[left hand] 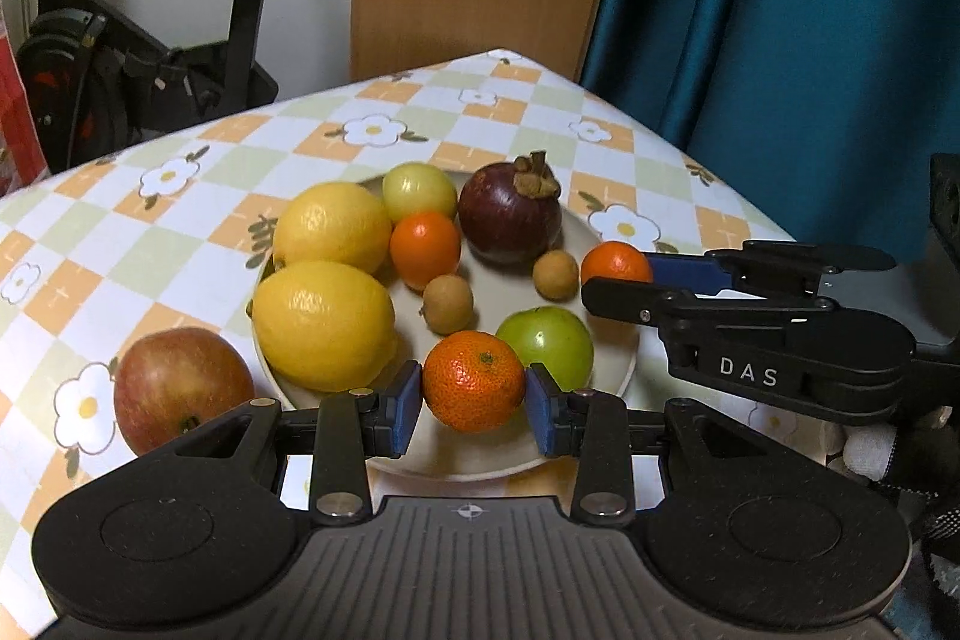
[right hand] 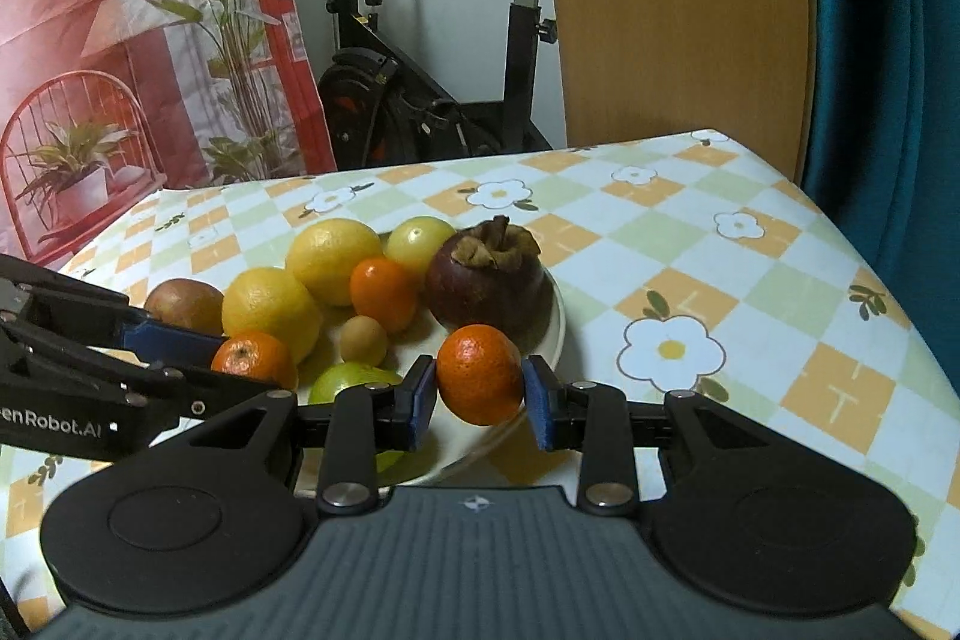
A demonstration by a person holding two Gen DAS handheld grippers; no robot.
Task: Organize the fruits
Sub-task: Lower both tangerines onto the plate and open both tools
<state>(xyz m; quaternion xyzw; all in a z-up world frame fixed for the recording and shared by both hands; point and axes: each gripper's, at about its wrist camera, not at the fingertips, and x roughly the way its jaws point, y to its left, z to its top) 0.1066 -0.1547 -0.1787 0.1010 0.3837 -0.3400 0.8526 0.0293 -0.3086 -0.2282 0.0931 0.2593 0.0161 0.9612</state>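
A cream plate (left hand: 618, 382) on the flowered tablecloth bears two lemons (left hand: 324, 325), a mangosteen (left hand: 510, 214), a green fruit (left hand: 546, 343), a yellow-green fruit (left hand: 419, 190), a small orange (left hand: 425, 247) and two longans (left hand: 447, 301). My left gripper (left hand: 474, 400) is shut on a mandarin (left hand: 474, 379) over the plate's near edge. My right gripper (right hand: 480, 400) is shut on a second mandarin (right hand: 480, 373) at the plate's right rim (right hand: 558, 322). Each gripper also shows from the side in the other's view.
A red apple (left hand: 180, 388) lies on the cloth left of the plate. An exercise bike (right hand: 420, 100) and a wooden board (right hand: 672, 4) stand behind the table, and a teal curtain (left hand: 780, 10) hangs at the right. Bare tablecloth (right hand: 750, 280) stretches right of the plate.
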